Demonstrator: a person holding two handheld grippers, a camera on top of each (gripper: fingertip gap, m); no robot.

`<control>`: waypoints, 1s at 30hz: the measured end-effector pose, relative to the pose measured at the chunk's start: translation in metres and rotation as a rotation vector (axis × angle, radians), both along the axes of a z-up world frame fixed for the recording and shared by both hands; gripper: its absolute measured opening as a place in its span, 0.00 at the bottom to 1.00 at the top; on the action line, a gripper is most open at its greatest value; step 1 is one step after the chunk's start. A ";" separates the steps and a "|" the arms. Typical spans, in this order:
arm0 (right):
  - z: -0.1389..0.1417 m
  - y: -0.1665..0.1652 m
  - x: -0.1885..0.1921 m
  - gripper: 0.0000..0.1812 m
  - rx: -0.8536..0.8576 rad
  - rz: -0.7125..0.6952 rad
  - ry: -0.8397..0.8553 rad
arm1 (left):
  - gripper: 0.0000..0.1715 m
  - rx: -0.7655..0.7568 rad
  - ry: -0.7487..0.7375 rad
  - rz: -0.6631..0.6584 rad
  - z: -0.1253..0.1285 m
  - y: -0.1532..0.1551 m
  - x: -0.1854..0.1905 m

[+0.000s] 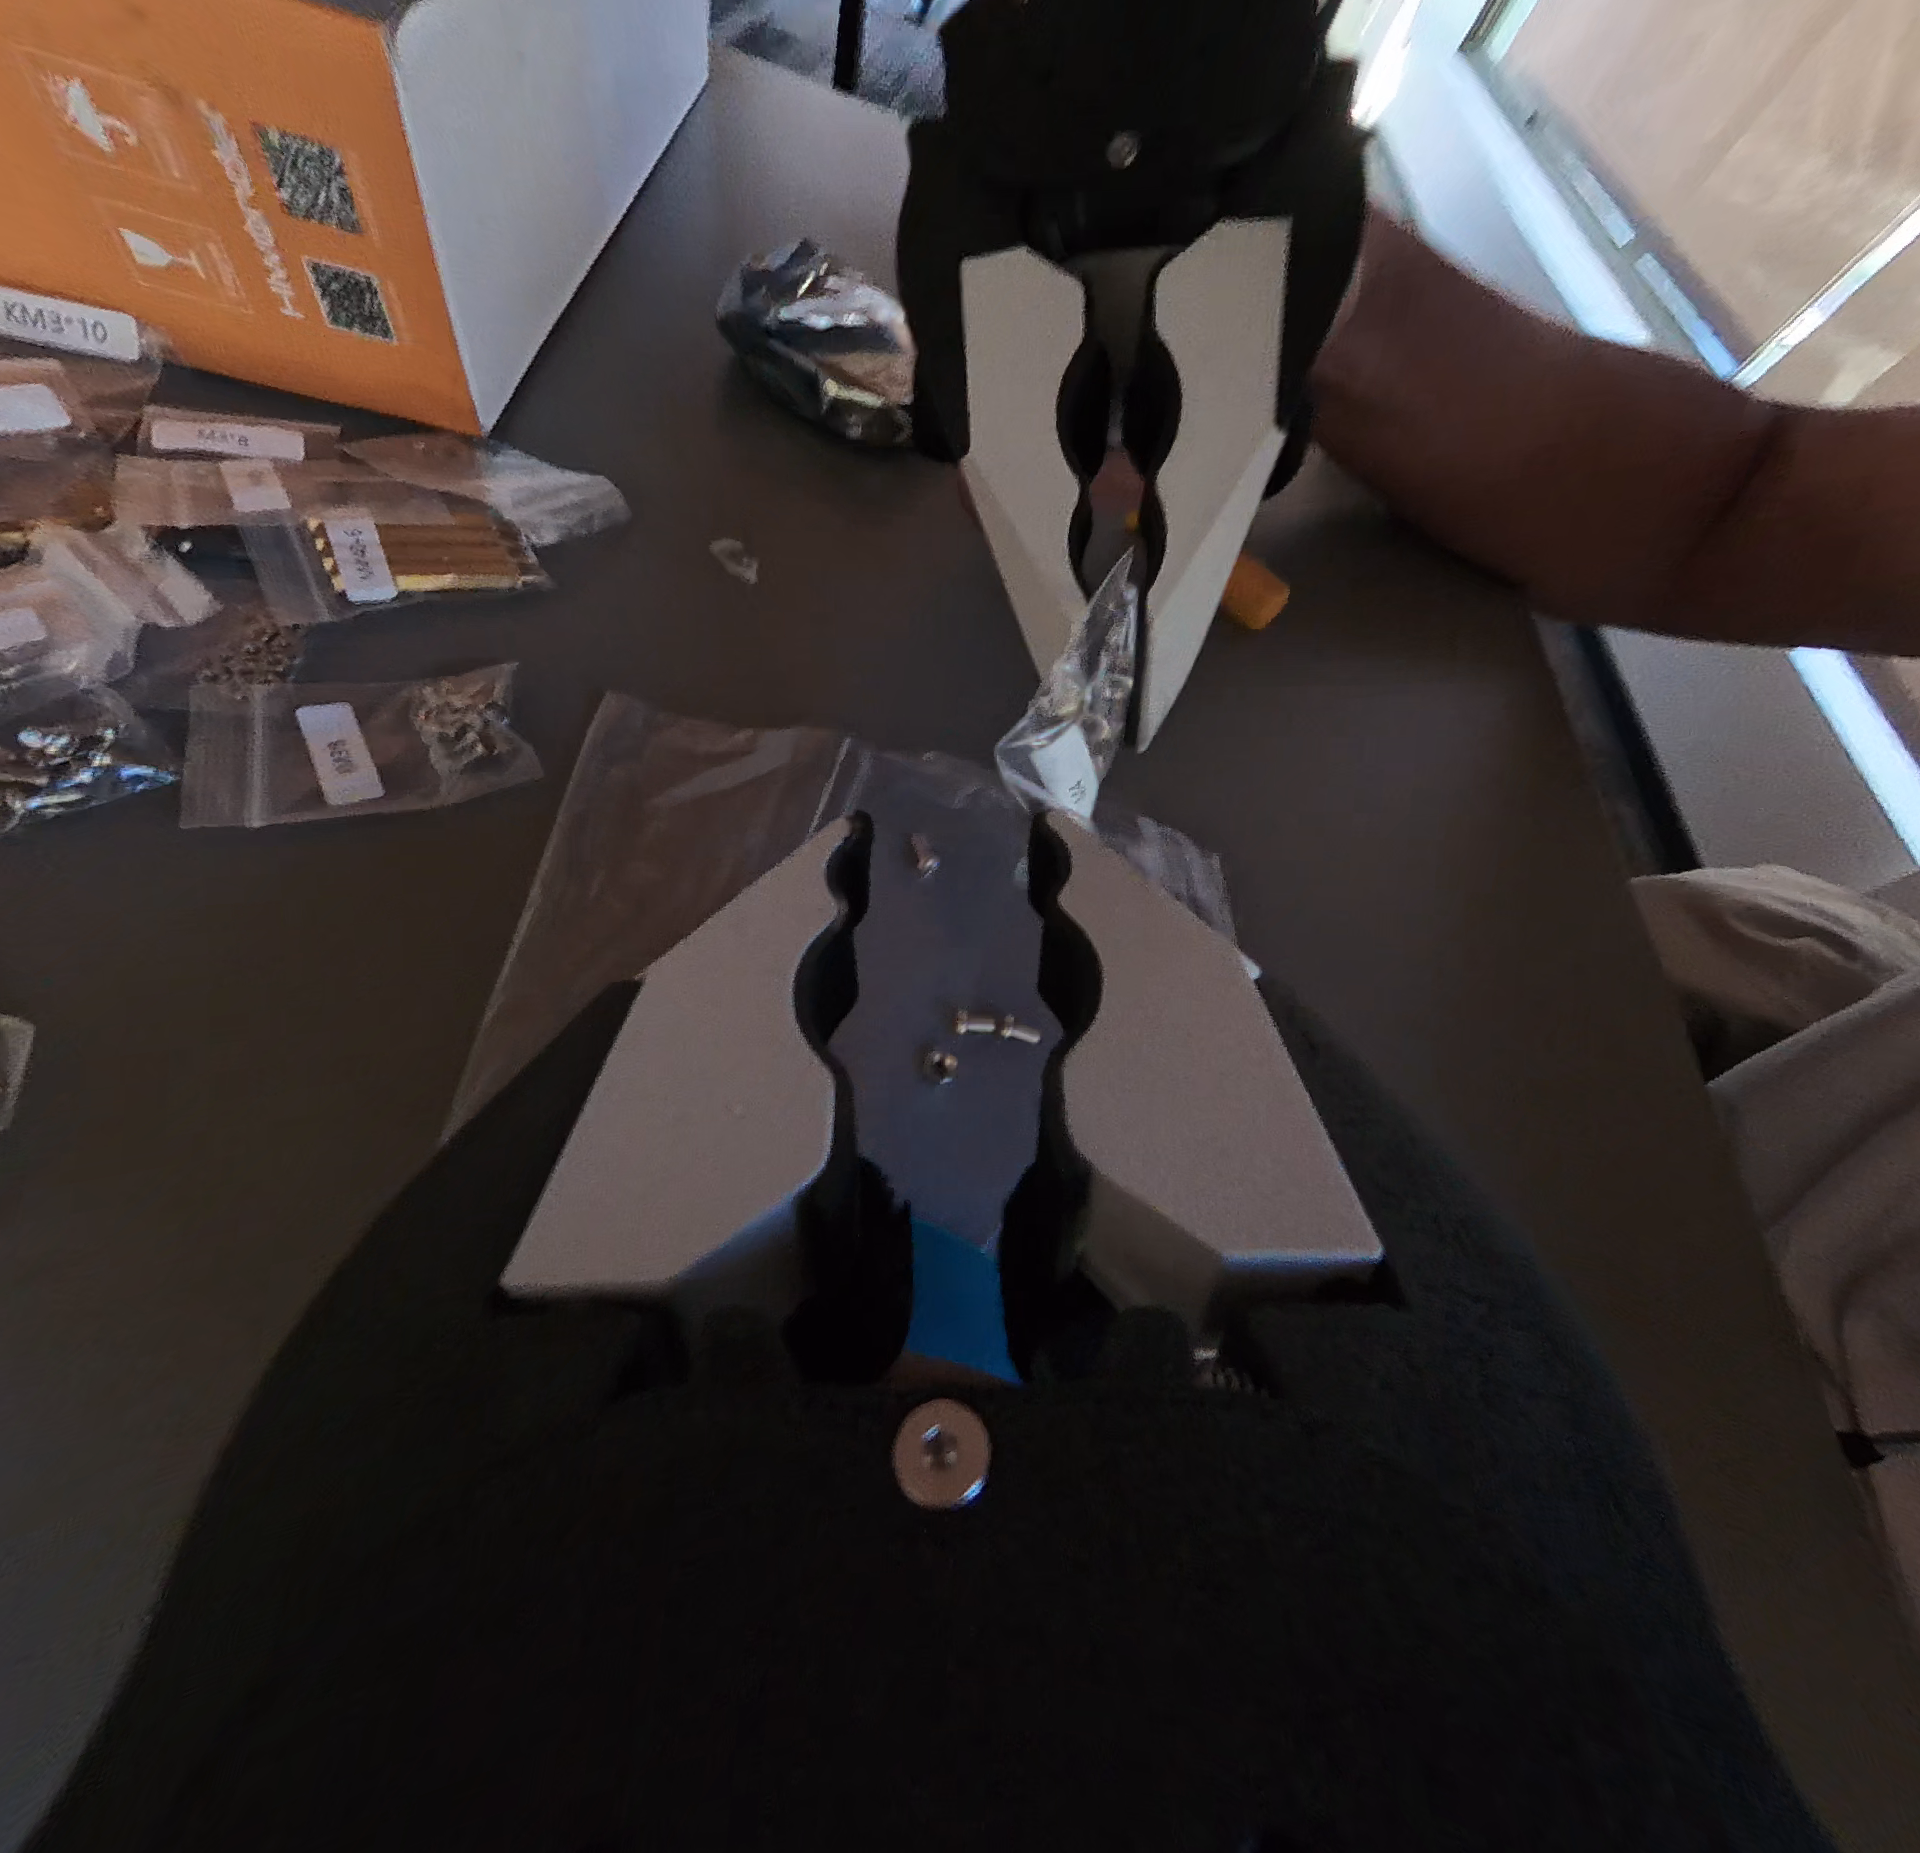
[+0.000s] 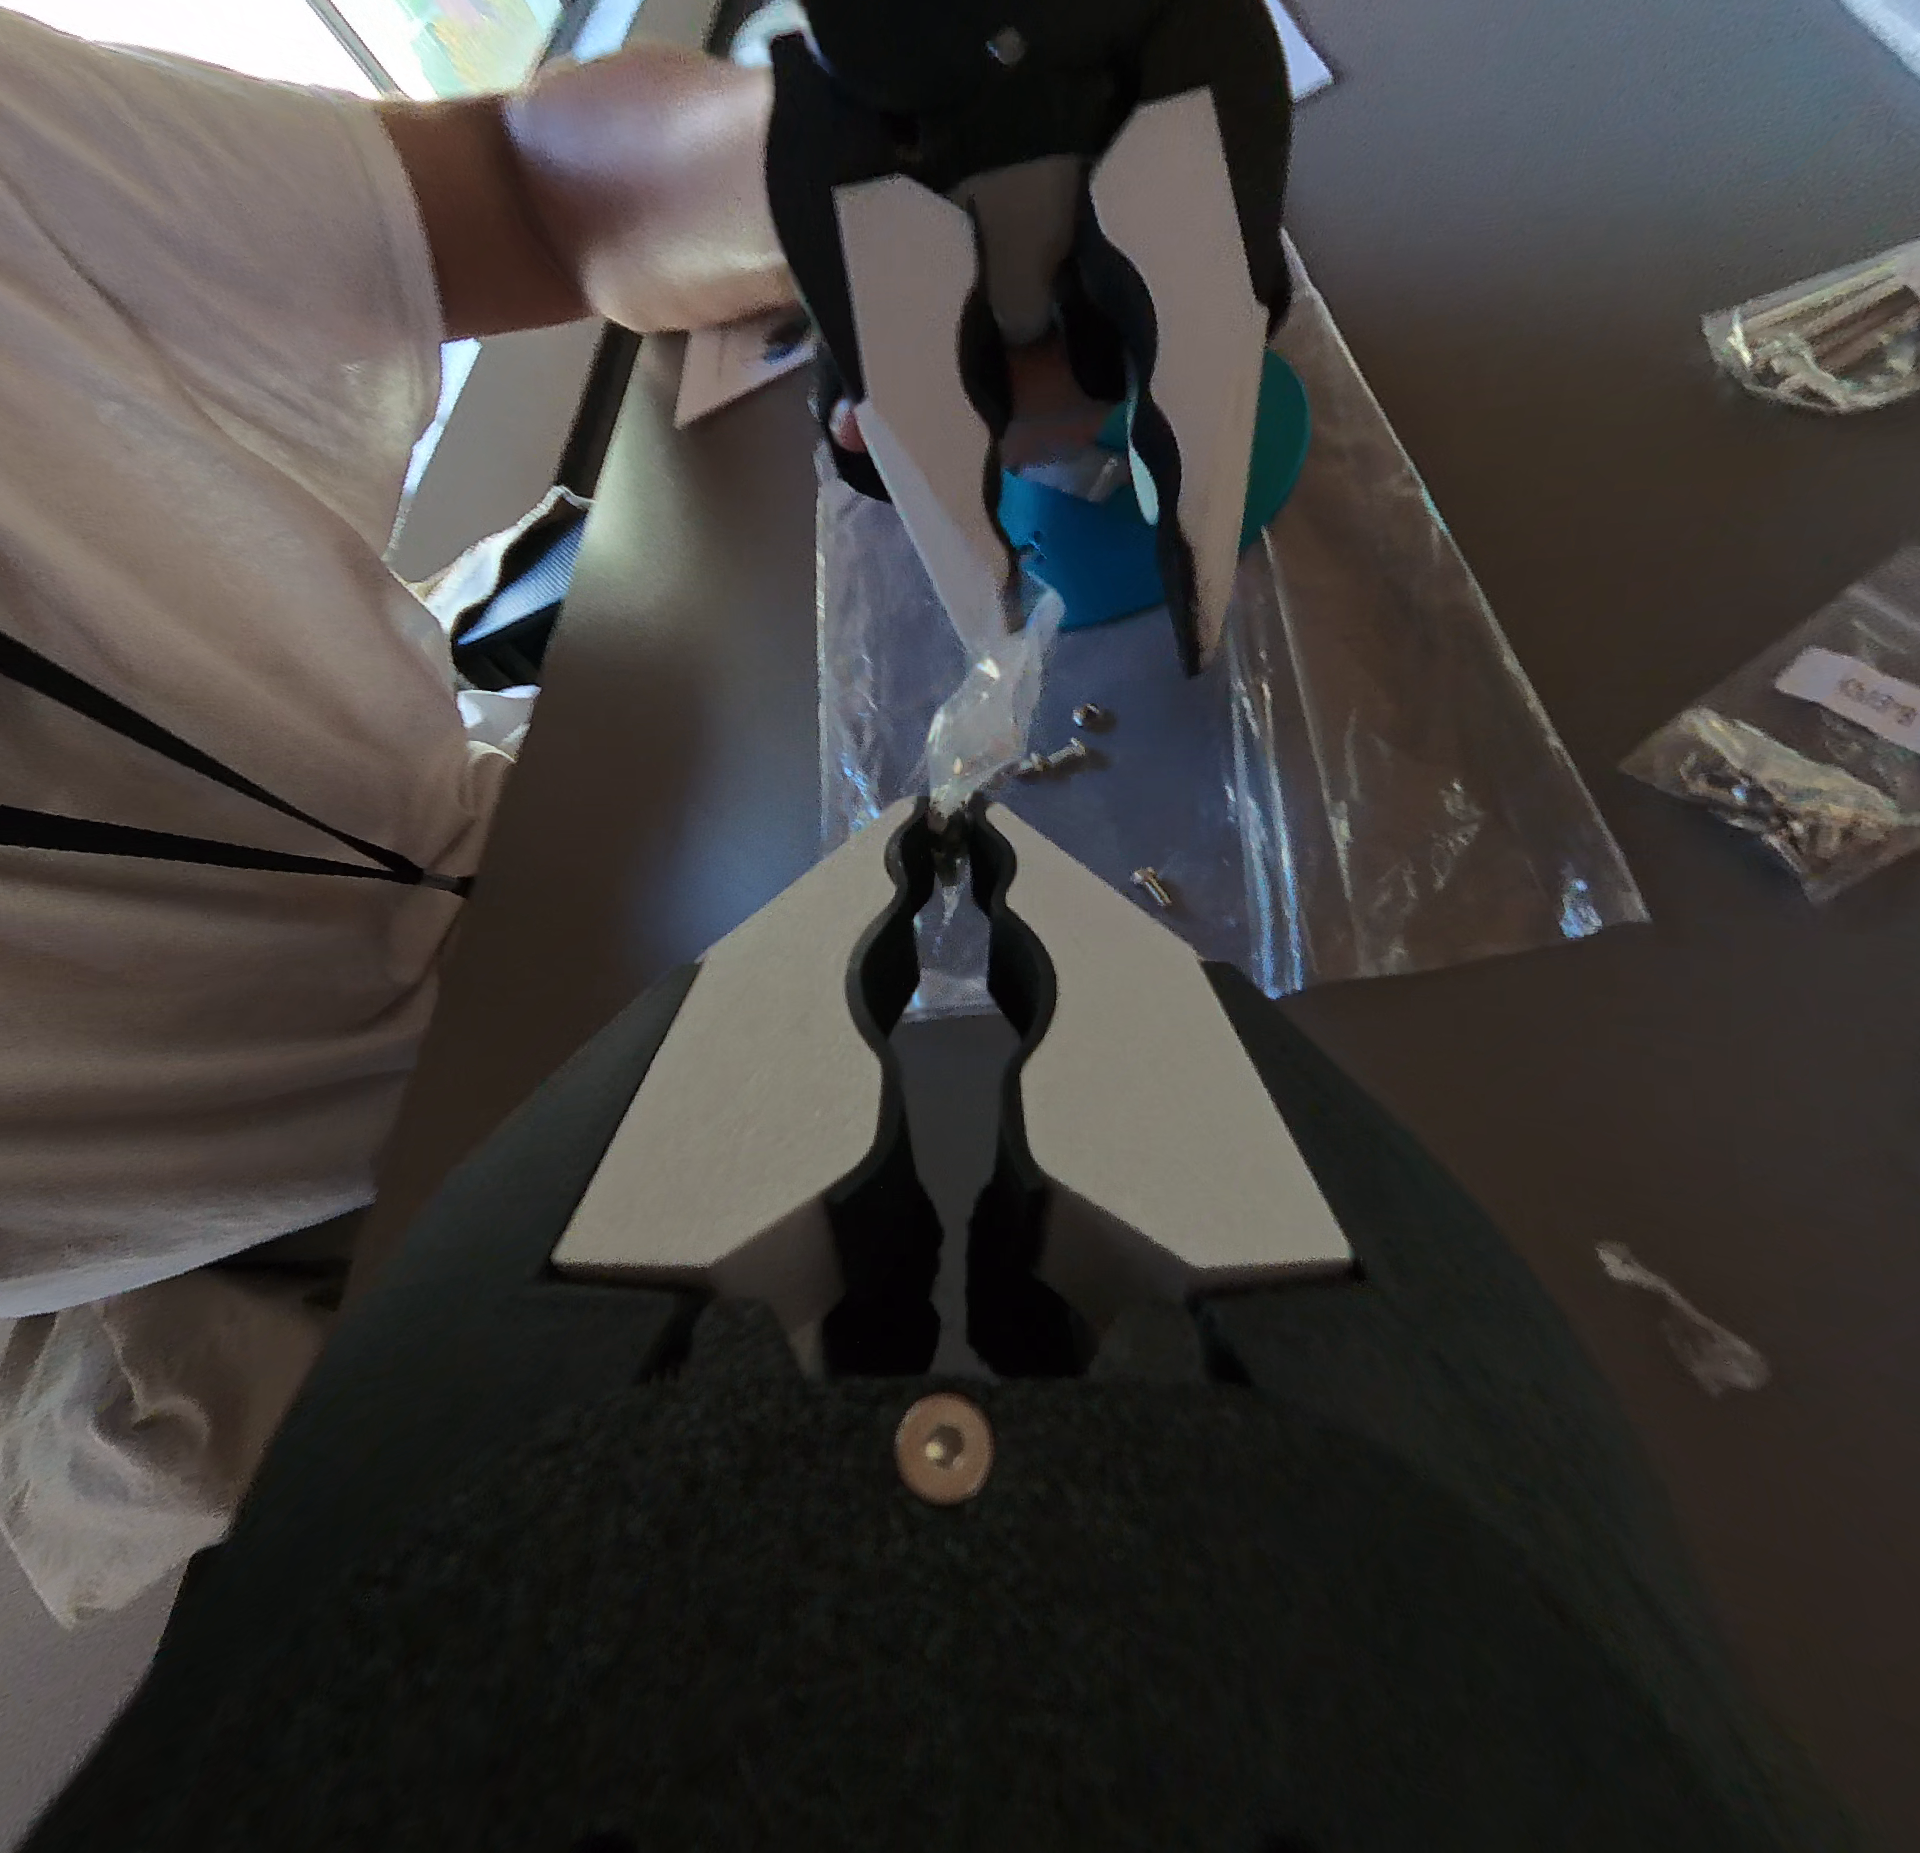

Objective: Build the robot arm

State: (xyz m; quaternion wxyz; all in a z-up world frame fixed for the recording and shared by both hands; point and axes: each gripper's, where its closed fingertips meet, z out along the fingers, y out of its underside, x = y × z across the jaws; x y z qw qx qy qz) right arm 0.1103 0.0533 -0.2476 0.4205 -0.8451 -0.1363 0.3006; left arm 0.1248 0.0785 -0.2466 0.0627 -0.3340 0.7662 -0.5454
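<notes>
My left gripper (image 1: pixel 951 832) is open and empty, hovering over a flat clear plastic bag (image 1: pixel 675 847) on the dark table (image 1: pixel 1351 920). Several loose silver screws (image 1: pixel 987 1024) lie on that bag between its fingers. A blue round part (image 2: pixel 1091 556) sits under it. My right gripper (image 2: pixel 948 816) is shut on a small crumpled clear bag (image 2: pixel 997 681), held above the flat bag (image 2: pixel 1403 764) and the screws (image 2: pixel 1060 754). The small bag (image 1: pixel 1081 702) hangs from the right gripper (image 1: pixel 1127 598), and its free end reaches one fingertip of the left gripper (image 2: pixel 1101 629).
An orange and white box (image 1: pixel 260 141) and several small bags of hardware (image 1: pixel 364 754) lie at the left. A crumpled foil bag (image 1: pixel 821 349) and a yellow piece (image 1: pixel 1257 593) lie farther back. More hardware bags (image 2: pixel 1787 795) lie to the right. A person's arm (image 1: pixel 1610 504) and torso (image 2: pixel 208 660) are close. The grippers are tip to tip, or close to it.
</notes>
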 end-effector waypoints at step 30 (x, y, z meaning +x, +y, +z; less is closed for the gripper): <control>0.013 -0.001 0.004 0.03 0.050 -0.009 0.052 | 0.00 0.041 -0.214 -0.158 0.010 -0.006 -0.017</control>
